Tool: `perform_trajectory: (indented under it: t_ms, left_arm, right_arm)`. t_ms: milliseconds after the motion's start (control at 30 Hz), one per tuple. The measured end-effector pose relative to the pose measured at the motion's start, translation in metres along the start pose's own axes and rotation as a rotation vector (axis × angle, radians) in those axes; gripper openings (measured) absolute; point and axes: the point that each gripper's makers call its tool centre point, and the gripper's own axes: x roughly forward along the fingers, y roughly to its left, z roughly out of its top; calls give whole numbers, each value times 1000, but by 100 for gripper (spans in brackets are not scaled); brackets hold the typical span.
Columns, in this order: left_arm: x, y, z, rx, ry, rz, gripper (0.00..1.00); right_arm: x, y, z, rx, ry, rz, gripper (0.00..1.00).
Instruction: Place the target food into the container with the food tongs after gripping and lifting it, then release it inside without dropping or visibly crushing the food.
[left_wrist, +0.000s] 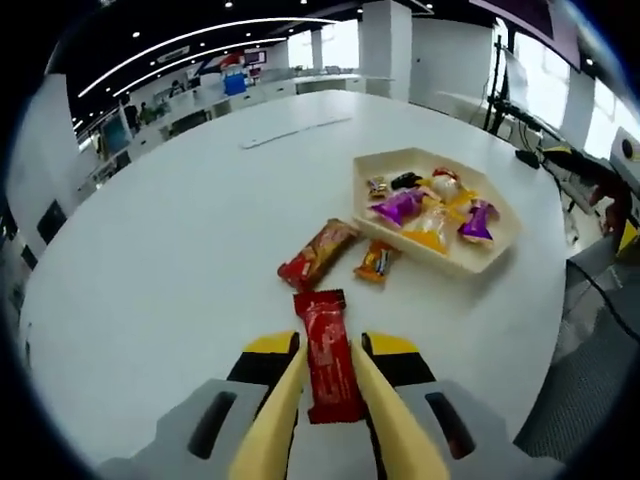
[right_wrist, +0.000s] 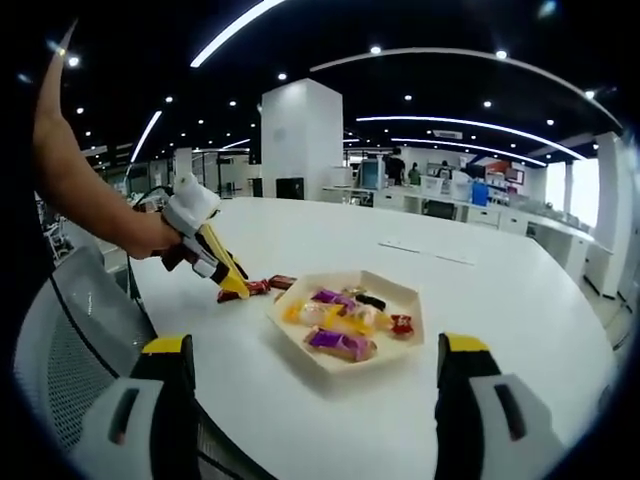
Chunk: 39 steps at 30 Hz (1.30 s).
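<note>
Left gripper (left_wrist: 328, 385), fitted with yellow tongs, pinches a red snack packet (left_wrist: 330, 355) on the white table (left_wrist: 180, 250), just short of the hexagonal tray (left_wrist: 480, 260); packet's lower end is hidden. Right gripper (right_wrist: 315, 400) hangs spread wide before the tray, fingertips cut off.

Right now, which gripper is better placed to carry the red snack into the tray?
Left. The left gripper has its jaws on both sides of the red snack bar, near the tray. The right gripper hangs open near the table's edge, holding nothing.
</note>
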Motion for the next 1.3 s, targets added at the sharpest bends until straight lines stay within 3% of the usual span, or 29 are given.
perform_trajectory:
  t_ms: [533, 667, 833, 1100, 1300]
  left_arm:
    - [-2, 1, -1, -39, 19, -58, 18]
    - [-5, -3, 1, 9, 26, -80, 19]
    - [-7, 3, 7, 0, 25, -95, 19]
    - [-17, 3, 39, 85, 22, -178, 19]
    - [-26, 11, 65, 120, 11, -197, 19]
  right_arm:
    - [0, -1, 0, 2, 2, -5, 100]
    - [0, -1, 0, 4, 0, -8, 100]
    - [0, -1, 1, 2, 0, -7, 100]
    - [0, -1, 0, -2, 3, -4, 100]
    - [0, -1, 0, 0, 0, -5, 100]
